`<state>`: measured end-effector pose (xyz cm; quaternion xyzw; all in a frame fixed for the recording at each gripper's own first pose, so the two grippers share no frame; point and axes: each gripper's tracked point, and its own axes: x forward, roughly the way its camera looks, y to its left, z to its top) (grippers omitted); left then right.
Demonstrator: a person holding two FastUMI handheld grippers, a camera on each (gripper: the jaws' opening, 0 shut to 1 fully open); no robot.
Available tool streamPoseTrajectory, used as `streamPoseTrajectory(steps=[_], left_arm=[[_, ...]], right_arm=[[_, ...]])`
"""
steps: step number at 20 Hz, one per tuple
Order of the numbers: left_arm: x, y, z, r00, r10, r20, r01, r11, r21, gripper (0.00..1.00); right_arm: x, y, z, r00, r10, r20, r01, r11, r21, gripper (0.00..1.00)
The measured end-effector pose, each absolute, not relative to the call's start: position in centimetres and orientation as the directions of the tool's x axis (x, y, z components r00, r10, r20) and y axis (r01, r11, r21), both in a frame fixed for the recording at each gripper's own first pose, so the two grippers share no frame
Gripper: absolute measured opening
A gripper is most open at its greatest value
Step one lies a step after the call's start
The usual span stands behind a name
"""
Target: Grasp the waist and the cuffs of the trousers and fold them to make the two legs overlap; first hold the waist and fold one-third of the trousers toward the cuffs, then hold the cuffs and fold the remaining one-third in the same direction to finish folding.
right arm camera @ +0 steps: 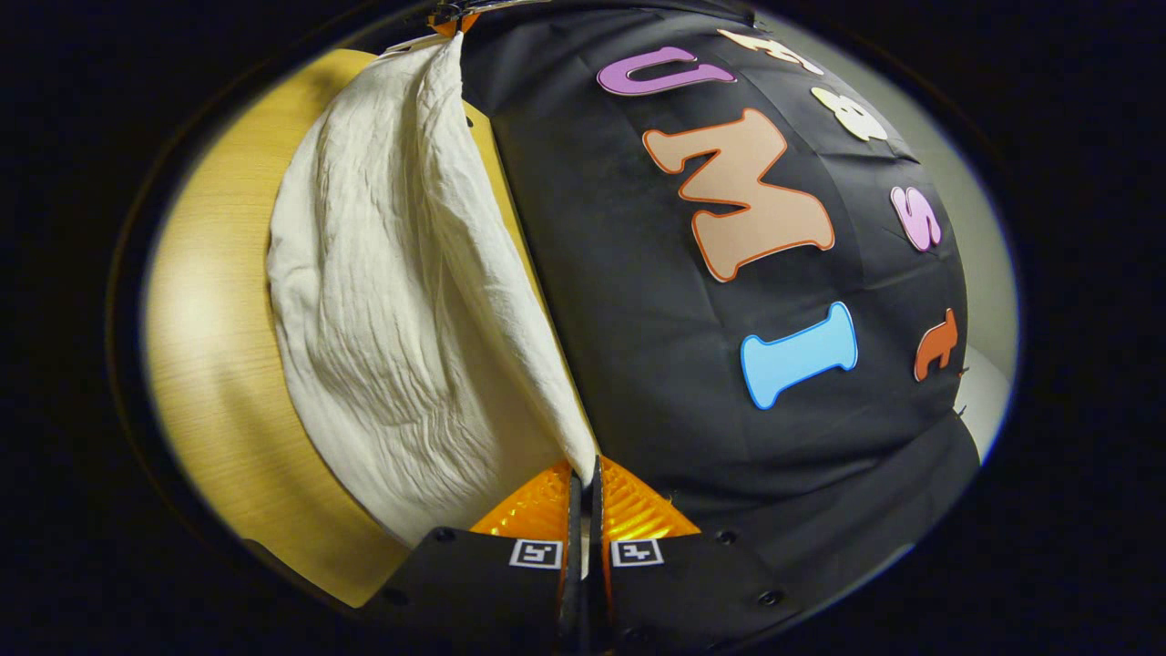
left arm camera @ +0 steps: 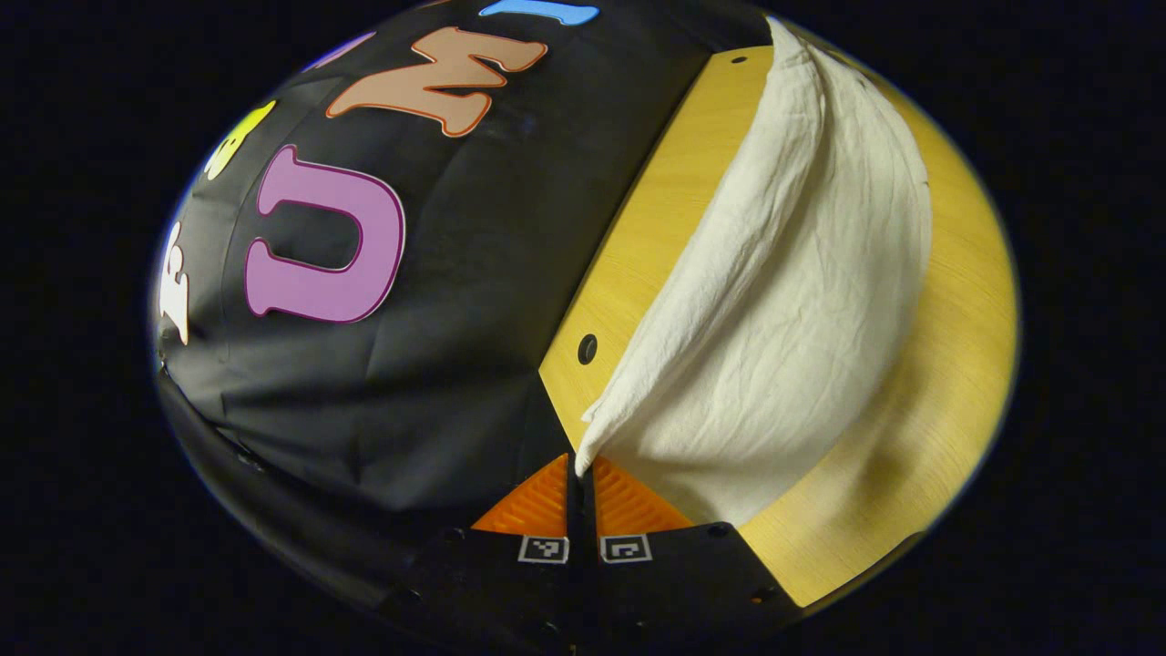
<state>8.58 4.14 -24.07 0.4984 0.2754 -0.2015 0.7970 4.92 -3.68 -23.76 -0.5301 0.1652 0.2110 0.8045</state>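
Left tongs [left arm camera: 579,474], bottom centre of the left gripper view: two ribbed wedge-shaped fingers [left arm camera: 537,506], black housing behind, two small square black-and-white markers, a few dark screws. Right tongs [right arm camera: 583,478], bottom centre of the right gripper view: same ribbed wedges, black housing, paired square markers, dark screws.

Wooden table [left arm camera: 956,346], black booth wall [left arm camera: 455,364]

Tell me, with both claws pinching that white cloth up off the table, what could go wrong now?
1. Each claw holds only a thin edge of the white trousers: the left claw and the right claw grip right at the fingertips, so the fabric might slip out.
2. The trousers sag onto the wooden table and look wrinkled, so the fold may land uneven.
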Motion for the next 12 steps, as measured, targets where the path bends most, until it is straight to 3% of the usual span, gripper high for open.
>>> streamPoseTrajectory(steps=[7,12], left_arm=[[14.1,1.7,-27.9,0.773,-0.097,-0.627,0.604,0.416,0.68,0.0],[15.7,-0.5,-32.7,0.744,-0.126,-0.656,0.635,0.44,0.635,0.0]], right_arm=[[8.8,-2.8,-28.0,0.855,0.074,-0.512,-0.502,0.361,-0.786,0.03],[9.9,-1.8,-33.5,0.822,0.022,-0.57,-0.538,0.359,-0.762,0.08]])
